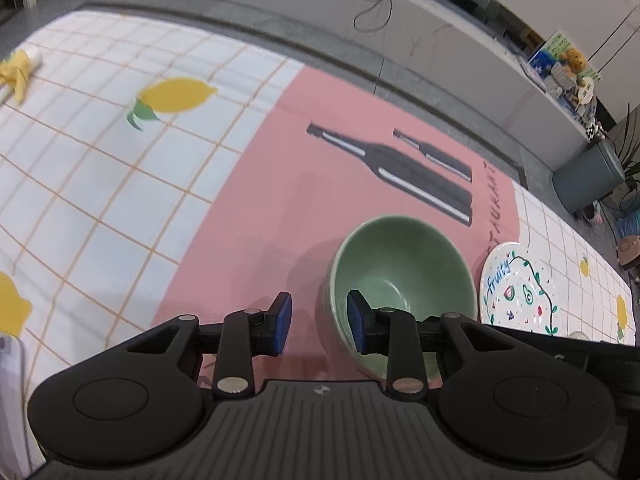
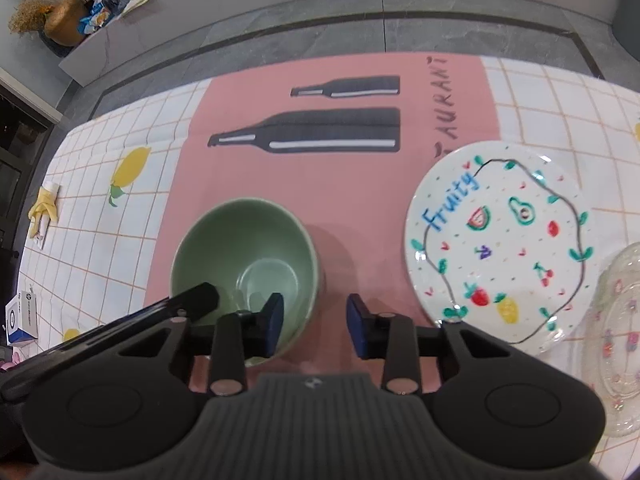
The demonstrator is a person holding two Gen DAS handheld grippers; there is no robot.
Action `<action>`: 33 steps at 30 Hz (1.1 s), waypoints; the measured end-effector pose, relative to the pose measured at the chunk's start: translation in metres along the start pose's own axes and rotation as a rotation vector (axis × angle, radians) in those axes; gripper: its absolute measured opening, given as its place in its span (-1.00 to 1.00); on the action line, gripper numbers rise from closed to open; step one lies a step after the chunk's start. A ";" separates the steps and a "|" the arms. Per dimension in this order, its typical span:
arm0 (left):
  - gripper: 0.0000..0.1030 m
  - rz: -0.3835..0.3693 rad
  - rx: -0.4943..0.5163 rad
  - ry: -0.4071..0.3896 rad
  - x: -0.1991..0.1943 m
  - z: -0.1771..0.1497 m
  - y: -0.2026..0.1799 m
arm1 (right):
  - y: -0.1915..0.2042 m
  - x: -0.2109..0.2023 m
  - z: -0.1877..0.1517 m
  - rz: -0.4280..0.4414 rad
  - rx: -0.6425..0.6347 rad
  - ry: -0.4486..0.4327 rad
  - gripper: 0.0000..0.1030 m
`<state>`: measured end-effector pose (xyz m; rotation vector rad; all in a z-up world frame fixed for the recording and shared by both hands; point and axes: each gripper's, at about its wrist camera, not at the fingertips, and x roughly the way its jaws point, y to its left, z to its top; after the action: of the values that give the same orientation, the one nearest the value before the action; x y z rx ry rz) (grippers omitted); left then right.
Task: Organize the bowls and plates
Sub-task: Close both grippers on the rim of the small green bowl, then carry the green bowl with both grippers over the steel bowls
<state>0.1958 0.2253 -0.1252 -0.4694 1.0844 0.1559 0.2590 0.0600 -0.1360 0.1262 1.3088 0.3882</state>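
Note:
A pale green bowl [image 1: 404, 276] [image 2: 244, 248] stands empty on the pink panel of the tablecloth. My left gripper [image 1: 319, 322] straddles the bowl's left wall, with one blue pad inside, one outside and a gap on both sides of the wall. From the other side my right gripper [image 2: 315, 322] straddles the bowl's right wall the same way, and its pads are not pressing either. A white plate [image 1: 520, 292] [image 2: 500, 240] painted with fruit and the word "Fruity" lies flat just right of the bowl.
A clear glass plate [image 2: 616, 320] overlaps the table's right edge beside the painted plate. A yellow glove [image 2: 44, 208] [image 1: 16, 72] lies far left, with a small white box [image 2: 22, 316] near the left edge. Grey floor and cabinets lie beyond the table.

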 end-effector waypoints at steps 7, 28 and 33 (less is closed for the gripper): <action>-0.51 -0.015 -0.035 0.049 0.010 0.001 0.001 | 0.000 0.011 0.002 0.009 0.030 0.032 -0.65; -0.78 0.033 0.008 0.069 -0.034 -0.037 -0.032 | -0.016 -0.029 -0.035 0.029 0.071 0.101 -0.77; -0.78 0.035 0.033 0.043 -0.062 -0.064 -0.048 | -0.028 -0.060 -0.064 0.040 0.064 0.068 -0.77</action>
<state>0.1317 0.1609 -0.0811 -0.4263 1.1360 0.1587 0.1909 0.0053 -0.1069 0.1953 1.3879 0.3877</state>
